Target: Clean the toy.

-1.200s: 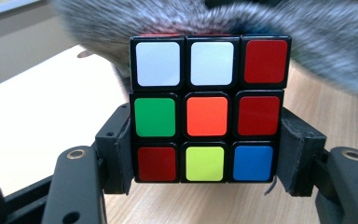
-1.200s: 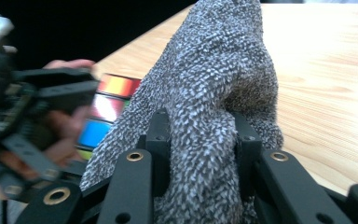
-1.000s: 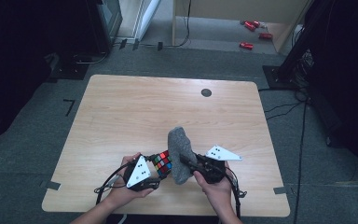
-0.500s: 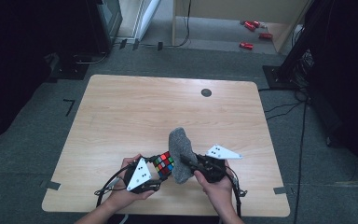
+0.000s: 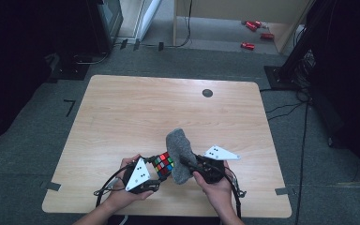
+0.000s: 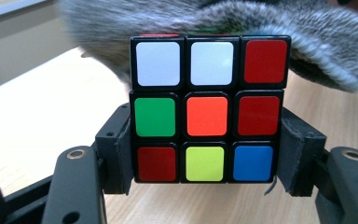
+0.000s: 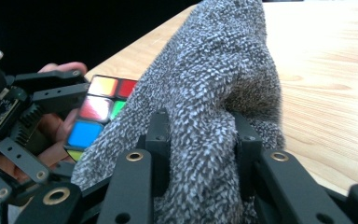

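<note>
Item 1: scrambled 3-by-3 plastic puzzle cube (image 6: 209, 108) with black edges and glossy white, red, green, orange, yellow and blue stickers. It sits just above the near edge of the pale wood-grain table (image 5: 136, 112), clamped at its 2 side faces between the pads of the left gripper (image 6: 205, 161), which is clenched on its lower 2 rows.

Item 2: grey, nubbly knitted cloth (image 7: 214, 93), soft and thick, bunched into a rounded hump. It is touching the cube on the cube's top and far side. The right gripper (image 7: 204, 154) is closed on a fold of it, with fabric bulging out above and beside both jaws.

Item 3: small dark round disc (image 5: 207, 93), set in the table well beyond the cube.

Work judged in hand: wiping the cube with the cloth.

Hazards:
- The cube faces are smooth and hard, and the grip is on 2 sides only. A firm sideways rub could twist or pop the cube out of the pads.
- Pressure on the unclamped top layer could turn that layer instead of cleaning it.
- The cloth is limp and held by 1 fold, so a drag across the cube's edges could pull it free of the jaws.
- The cube is close to the table's near edge, so if it slips it may drop to the floor.
</note>
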A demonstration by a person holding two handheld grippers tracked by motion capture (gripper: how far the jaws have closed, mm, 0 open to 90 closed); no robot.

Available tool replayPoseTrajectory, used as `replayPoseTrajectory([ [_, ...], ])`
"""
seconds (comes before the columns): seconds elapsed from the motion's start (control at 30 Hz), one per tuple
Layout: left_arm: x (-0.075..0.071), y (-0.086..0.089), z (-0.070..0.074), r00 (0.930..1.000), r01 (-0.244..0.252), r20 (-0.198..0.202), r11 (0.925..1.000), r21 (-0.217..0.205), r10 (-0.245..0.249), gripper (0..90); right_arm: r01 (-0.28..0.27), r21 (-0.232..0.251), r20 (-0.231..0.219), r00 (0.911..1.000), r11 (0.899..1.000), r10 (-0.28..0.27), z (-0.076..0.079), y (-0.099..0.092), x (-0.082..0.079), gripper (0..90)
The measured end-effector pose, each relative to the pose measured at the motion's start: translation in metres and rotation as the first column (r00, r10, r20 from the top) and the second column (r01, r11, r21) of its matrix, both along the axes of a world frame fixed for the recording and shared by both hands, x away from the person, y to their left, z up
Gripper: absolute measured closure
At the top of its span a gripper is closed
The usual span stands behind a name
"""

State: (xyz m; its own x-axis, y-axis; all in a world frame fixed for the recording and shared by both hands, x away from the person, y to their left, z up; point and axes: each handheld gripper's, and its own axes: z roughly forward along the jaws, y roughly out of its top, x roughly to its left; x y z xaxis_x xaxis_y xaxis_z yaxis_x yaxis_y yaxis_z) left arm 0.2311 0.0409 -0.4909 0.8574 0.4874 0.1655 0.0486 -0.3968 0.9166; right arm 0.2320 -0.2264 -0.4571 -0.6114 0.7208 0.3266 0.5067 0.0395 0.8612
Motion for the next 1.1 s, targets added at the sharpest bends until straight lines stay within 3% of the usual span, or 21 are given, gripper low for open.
replayPoseTrajectory([
  [0.17, 0.004, -0.004, -0.006, 0.9997, -0.001, -0.024, 0.9997, 0.024, 0.001, 34.8, -0.008, 0.049, 0.015, 0.9999, 0.999, 0.007, 0.009, -0.002, -0.004, 67.9],
  [0.37, -0.003, -0.009, -0.004, 0.9996, 0.027, -0.003, 0.9994, 0.024, -0.027, 34.8, -0.099, 0.044, 0.021, 0.9949, 0.994, 0.098, 0.011, 0.019, -0.011, 67.6],
  [0.47, -0.003, -0.005, -0.002, 0.9998, 0.017, 0.006, 0.9996, 0.023, -0.017, 34.8, -0.080, 0.046, -0.003, 0.9968, 0.996, 0.080, 0.005, 0.015, -0.006, 67.5],
  [0.6, 0.001, -0.001, 0.000, 1.0000, 0.005, -0.007, 0.9999, -0.009, -0.005, 34.8, -0.010, 0.030, -0.037, 0.9993, 0.999, 0.011, 0.001, -0.001, 0.002, 67.6],
  [0.73, 0.002, 0.002, 0.001, 0.9994, 0.022, -0.026, 0.9985, -0.049, -0.024, 34.8, 0.017, 0.089, -0.061, 0.9981, 0.996, -0.012, 0.001, -0.013, 0.006, 67.6],
  [0.97, -0.002, 0.004, 0.004, 0.9985, 0.054, -0.001, 0.9949, -0.085, -0.054, 34.8, -0.041, 0.144, -0.083, 0.9952, 0.989, 0.053, -0.005, -0.008, 0.007, 67.7],
  [1.1, 0.000, 0.008, 0.005, 0.9983, 0.056, -0.012, 0.9913, -0.119, -0.058, 34.8, -0.072, 0.206, -0.119, 0.9881, 0.976, 0.098, -0.011, -0.010, 0.010, 67.8],
])
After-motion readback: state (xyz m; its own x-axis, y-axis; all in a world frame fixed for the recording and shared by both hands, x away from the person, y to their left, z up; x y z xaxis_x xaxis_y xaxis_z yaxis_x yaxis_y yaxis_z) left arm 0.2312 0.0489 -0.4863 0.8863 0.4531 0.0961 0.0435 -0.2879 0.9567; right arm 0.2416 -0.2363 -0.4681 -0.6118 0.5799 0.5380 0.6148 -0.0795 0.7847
